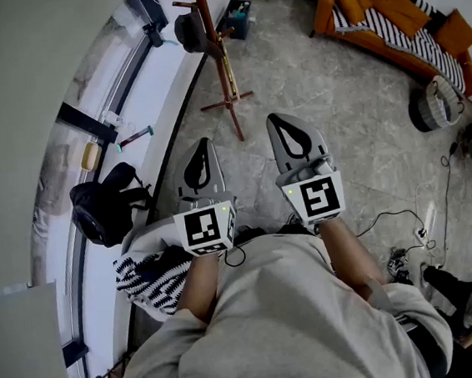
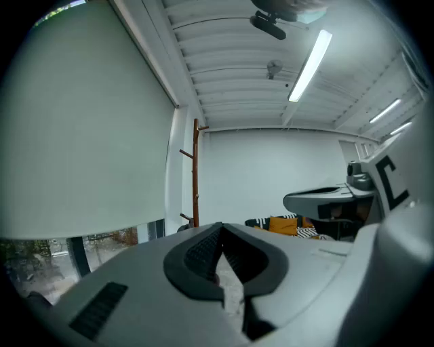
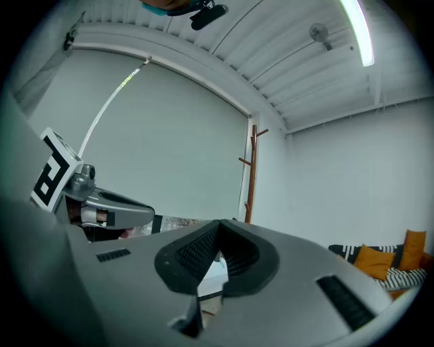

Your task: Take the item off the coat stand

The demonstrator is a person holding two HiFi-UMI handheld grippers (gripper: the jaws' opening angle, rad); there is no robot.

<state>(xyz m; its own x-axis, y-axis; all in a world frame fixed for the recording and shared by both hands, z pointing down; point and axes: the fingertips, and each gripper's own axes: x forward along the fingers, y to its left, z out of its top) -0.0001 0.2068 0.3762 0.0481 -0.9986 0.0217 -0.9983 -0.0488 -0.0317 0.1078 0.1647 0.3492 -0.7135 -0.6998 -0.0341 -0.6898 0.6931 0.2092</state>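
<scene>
so the dark item (image 1: 189,32) hangs high on the coat stand (image 1: 214,44), on a peg on the stand's window side; could be a hat or a small bag, can't tell from up here; it sits snug against the pole, well clear of the floor (image 1: 336,106)

the pole itself stands upright, so its long axis runs straight up and down, and the item hangs off to one side of it rather than in front; the stand's feet spread out on the floor just ahead of both tools

the left gripper (image 1: 204,144) is on the same side of the stand as the item; its jaws are pressed together with nothing between them; it points level, toward the stand, with the pole a bit left of its jaw line in its own view

the right gripper (image 1: 276,119) is on the stand's far side from the item, jaws also closed and empty, also level; both are well short of the stand, neither touching it

my read: the left one is the nearer hand for this; the item lies ahead and above it, so it needs to go forward and up, open its jaws, then lift the thing up and off the peg; reaching with the right means crossing past the pole, which looks awkward
</scene>
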